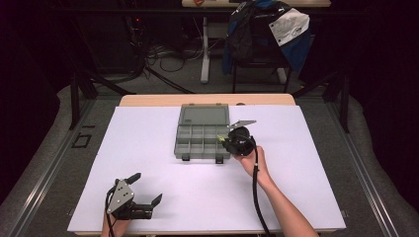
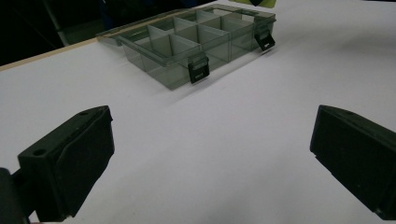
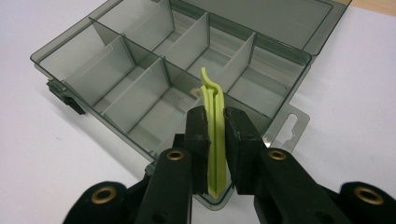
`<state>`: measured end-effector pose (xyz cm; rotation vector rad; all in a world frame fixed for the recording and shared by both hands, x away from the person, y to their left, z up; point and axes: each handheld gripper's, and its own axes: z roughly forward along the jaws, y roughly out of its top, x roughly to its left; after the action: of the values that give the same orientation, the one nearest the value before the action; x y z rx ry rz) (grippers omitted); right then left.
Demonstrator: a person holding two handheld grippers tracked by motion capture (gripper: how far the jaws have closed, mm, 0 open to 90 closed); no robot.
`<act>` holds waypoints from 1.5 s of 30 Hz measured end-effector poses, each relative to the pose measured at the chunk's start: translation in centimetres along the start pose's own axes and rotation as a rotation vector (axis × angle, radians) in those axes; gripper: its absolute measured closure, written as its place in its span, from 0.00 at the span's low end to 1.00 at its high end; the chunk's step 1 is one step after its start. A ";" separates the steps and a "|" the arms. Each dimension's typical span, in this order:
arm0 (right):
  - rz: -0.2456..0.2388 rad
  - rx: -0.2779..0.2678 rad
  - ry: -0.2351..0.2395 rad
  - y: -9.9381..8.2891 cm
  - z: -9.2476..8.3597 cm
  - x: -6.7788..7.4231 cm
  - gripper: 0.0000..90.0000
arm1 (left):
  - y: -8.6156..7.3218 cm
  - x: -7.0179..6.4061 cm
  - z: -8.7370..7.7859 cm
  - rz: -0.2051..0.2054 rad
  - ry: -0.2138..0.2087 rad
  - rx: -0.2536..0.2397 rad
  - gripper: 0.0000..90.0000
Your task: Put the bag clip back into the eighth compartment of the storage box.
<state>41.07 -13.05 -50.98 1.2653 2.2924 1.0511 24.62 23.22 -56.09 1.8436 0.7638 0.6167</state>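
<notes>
While clamping green strip [image 3: 215, 140], right gripper [image 3: 216, 149] over organizer box [image 3: 93, 70]

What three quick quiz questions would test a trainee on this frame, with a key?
1. True or false: the right gripper is shut on a green strip.
2. Which is the state of the left gripper? A) open, holding nothing B) shut on the box C) holding the strip
3. Is the lid of the box open or closed?

Key:
1. True; its pads clamp the strip upright above the box's compartments.
2. A; its jaws stand wide apart over the bare white table, away from the box.
3. Open; it lies back flat behind the compartments, which look empty.
</notes>
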 end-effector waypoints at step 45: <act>-0.058 -0.013 0.028 -0.1 -0.6 0.6 0.42 | 0.0 0.1 -0.1 -0.003 0.000 -0.006 0.00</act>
<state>40.36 -12.86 -50.64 1.1785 2.3246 1.0683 24.59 23.33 -56.05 1.8364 0.7642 0.6165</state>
